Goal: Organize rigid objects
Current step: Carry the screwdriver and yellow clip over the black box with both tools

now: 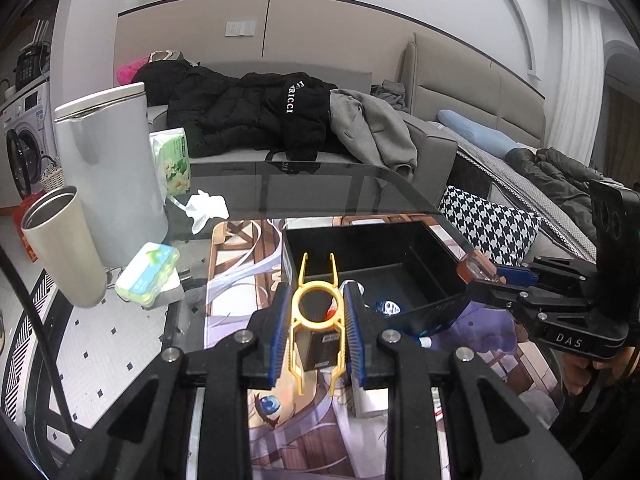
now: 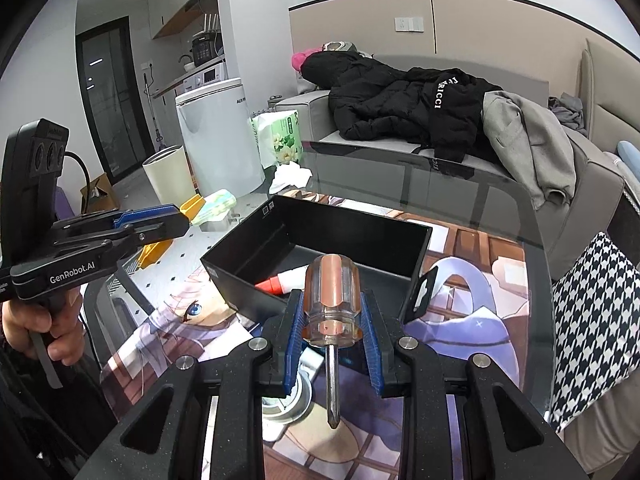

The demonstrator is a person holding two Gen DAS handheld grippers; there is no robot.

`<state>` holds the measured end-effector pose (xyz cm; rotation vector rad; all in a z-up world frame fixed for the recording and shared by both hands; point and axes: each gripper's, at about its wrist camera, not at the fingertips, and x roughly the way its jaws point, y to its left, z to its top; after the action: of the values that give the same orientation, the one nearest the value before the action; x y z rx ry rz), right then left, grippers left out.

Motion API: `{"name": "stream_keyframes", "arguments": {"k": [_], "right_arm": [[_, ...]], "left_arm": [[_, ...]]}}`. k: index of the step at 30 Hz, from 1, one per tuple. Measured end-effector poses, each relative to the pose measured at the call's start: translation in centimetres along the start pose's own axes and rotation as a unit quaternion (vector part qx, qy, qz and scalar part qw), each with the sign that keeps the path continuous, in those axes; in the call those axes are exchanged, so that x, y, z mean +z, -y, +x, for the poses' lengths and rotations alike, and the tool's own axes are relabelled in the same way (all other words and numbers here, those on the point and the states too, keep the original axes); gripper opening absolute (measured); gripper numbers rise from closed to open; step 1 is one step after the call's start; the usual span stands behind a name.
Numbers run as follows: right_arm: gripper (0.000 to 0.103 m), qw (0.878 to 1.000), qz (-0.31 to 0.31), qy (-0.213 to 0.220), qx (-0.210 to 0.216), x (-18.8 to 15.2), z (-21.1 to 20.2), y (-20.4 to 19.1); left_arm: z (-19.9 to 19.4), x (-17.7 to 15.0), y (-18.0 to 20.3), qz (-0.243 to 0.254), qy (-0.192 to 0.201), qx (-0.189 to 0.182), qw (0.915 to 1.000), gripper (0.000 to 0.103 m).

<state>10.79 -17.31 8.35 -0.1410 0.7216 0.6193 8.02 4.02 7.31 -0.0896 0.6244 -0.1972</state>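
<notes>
Each black hand-held gripper is built of matte, speckled plastic linkage bars joined by round silver screws, ending in two fingers lined with ribbed blue pads. The left hand-held gripper [image 1: 318, 322] bears white "GenRobot.AI" lettering on its side and a black camera block with three round lenses and a black cable. The right hand-held gripper [image 2: 334, 328] carries white "DAS" lettering and a similar lens block.

Lower centre, the screwdriver [image 2: 330, 308] has a clear glossy plastic handle and dull metal shaft; the black box [image 2: 320, 248] looks matt, perhaps plastic; glass table [image 2: 460, 184] glossy.
</notes>
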Motion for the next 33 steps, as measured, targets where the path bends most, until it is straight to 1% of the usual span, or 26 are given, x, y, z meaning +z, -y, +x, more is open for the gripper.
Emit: {"name": "stream_keyframes", "arguments": {"k": [8,16,25,33], "right_arm": [[0.027,1.0,0.001,0.002,-0.003,1.2,1.0,0.4],[0.027,1.0,-0.002,0.003,-0.005,2.6,2.0,0.6],[0.027,1.0,0.002,-0.005,-0.01,3.2,3.1,1.3],[0.027,1.0,-0.004,-0.017,-0.012,3.6,5.0,1.9]], "left_arm": [[1.4,1.9,0.6,0.007,0.005,-0.001,1.0,0.024],[3.5,3.1,1.5,0.016,0.001,-0.003,0.9999,0.024],[5.4,3.5,2.4,0.027,-0.01,-0.007,0.9995,0.024],[7.1,3.3,2.9,0.037,-0.026,-0.008,0.9989,0.024]]}}
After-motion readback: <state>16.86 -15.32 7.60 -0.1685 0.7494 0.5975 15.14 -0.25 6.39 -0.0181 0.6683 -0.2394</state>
